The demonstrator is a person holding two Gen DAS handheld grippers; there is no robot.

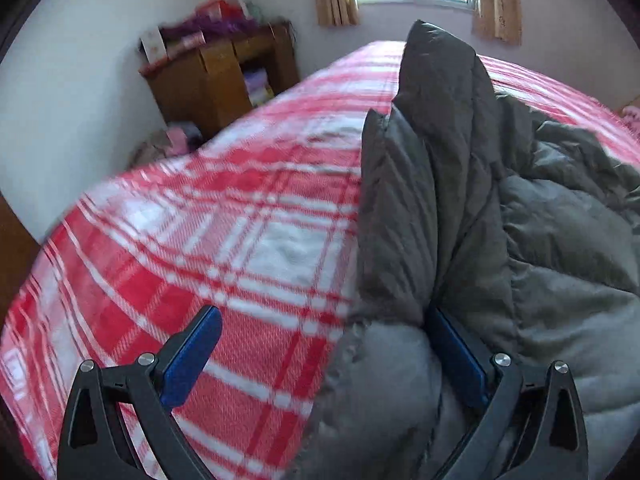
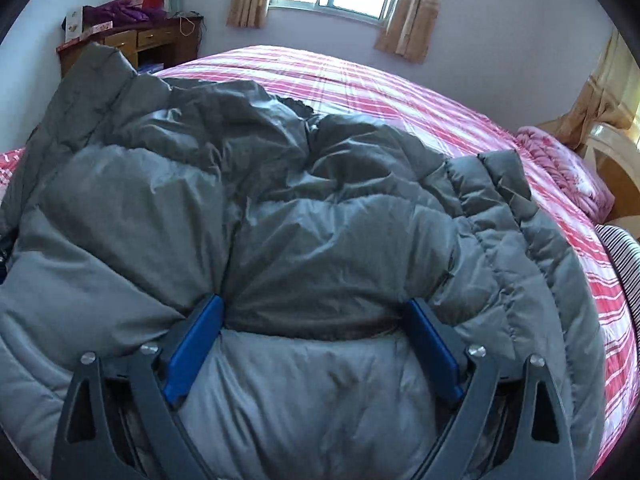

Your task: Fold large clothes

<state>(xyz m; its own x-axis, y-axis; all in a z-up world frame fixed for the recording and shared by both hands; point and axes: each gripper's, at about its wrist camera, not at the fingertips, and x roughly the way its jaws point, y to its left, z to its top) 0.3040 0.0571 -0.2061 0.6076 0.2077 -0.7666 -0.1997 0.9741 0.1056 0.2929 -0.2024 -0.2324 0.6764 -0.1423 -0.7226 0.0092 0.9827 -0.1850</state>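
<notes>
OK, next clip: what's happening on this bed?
A person with a handheld gripper in each hand is working on a grey puffer jacket lying on a bed with a red plaid cover. Both grippers are open. The right gripper straddles a puffy fold in the middle of the jacket. The left gripper is at the jacket's edge: one finger is tucked into the fabric, the other is over bare cover. The jacket is bunched up, not neatly folded yet.

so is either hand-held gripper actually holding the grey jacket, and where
Neither grips it. Both are open: the left hand-held gripper straddles the grey puffer jacket's edge, and the right hand-held gripper is pressed into a padded fold.
</notes>
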